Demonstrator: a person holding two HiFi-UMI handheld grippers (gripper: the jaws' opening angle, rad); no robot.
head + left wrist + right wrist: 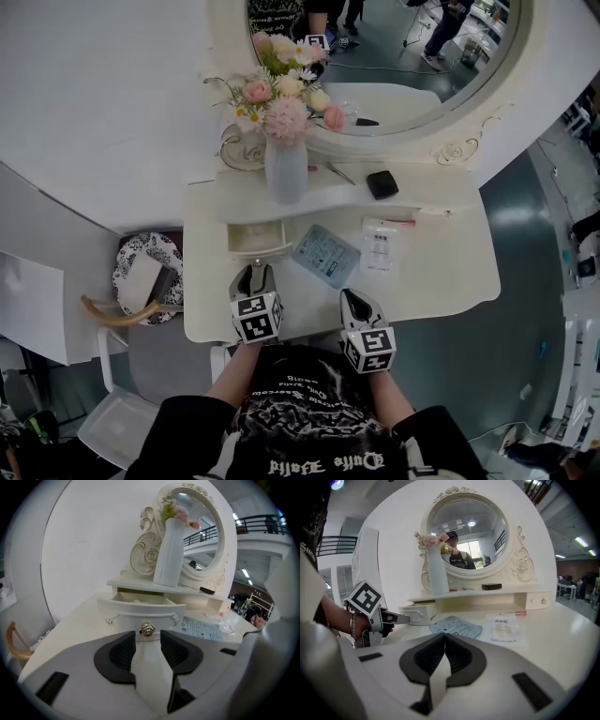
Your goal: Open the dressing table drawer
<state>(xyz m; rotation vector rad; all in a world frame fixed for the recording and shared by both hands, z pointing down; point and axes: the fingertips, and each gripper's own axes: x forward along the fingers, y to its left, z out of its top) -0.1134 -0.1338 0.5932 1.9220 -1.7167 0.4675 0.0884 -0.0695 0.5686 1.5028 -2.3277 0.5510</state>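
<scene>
No legible writing anywhere.
Gothic lettering on the person's shirt (305, 461) and fine print on the blue packet (325, 255) and clear packet (380, 247) are too blurred to read.

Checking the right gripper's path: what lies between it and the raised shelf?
A blue printed packet and a clear sachet lie flat on the tabletop there; the right gripper view shows both.

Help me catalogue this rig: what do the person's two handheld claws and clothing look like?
The left claw and the right claw look alike: light grey plastic bodies, black ribbed pads, and a white cube with black square markers on each. No cables show. The person wears a black short-sleeved top with white gothic lettering.
</scene>
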